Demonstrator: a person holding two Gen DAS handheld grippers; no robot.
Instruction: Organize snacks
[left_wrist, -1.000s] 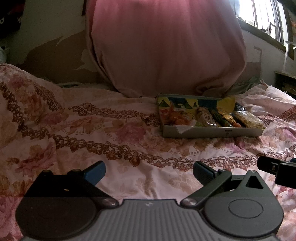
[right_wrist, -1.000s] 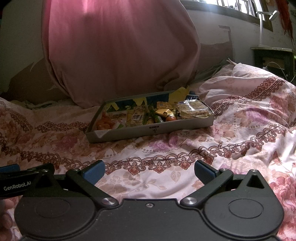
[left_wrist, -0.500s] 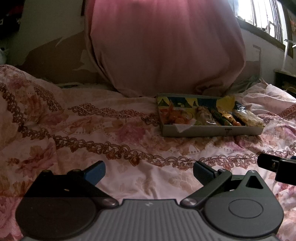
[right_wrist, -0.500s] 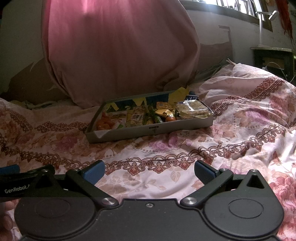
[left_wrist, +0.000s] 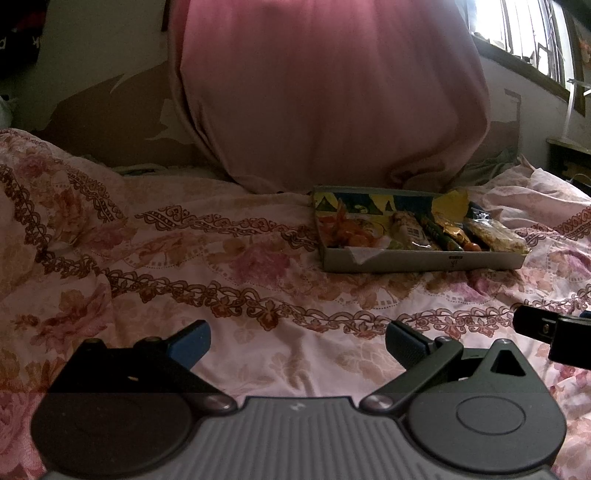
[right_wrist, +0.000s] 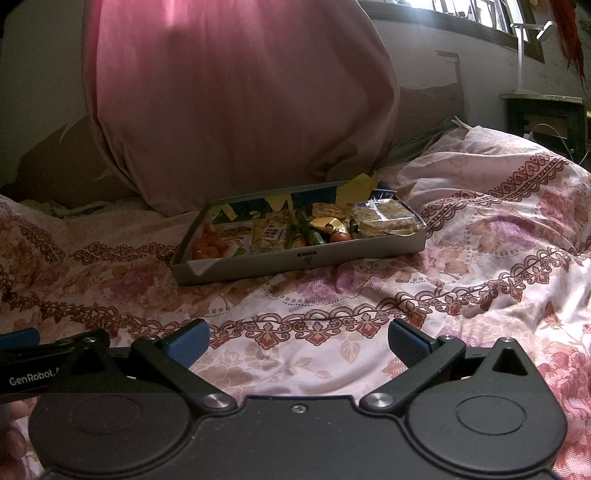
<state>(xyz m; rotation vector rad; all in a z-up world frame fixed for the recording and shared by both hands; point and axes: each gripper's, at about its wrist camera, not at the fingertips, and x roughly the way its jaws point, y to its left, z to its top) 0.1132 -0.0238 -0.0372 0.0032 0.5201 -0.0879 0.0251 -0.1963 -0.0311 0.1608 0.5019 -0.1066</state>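
A shallow grey box (left_wrist: 480, 260) (right_wrist: 369, 251) full of wrapped snacks lies on the flowered bedspread, to the right in the left wrist view and at centre in the right wrist view. Inside are an orange packet (right_wrist: 207, 249), green sticks (right_wrist: 308, 232), gold wrappers (right_wrist: 327, 221) and a clear pack of grain bars (right_wrist: 386, 218). My left gripper (left_wrist: 297, 341) is open over bare bedspread, well short of the box. My right gripper (right_wrist: 299, 341) is open too, nothing between its fingers. Part of the right gripper (left_wrist: 554, 330) shows at the left view's right edge.
A big pink pillow (left_wrist: 332, 92) (right_wrist: 236, 99) stands against the wall just behind the box. The bedspread (left_wrist: 221, 266) is rumpled, with a raised fold (right_wrist: 498, 177) right of the box. A dark side table (right_wrist: 546, 114) and a window lie at far right.
Both views sit slightly further back or lower from the box than a second ago; the shift is small. Both grippers stay open and empty.
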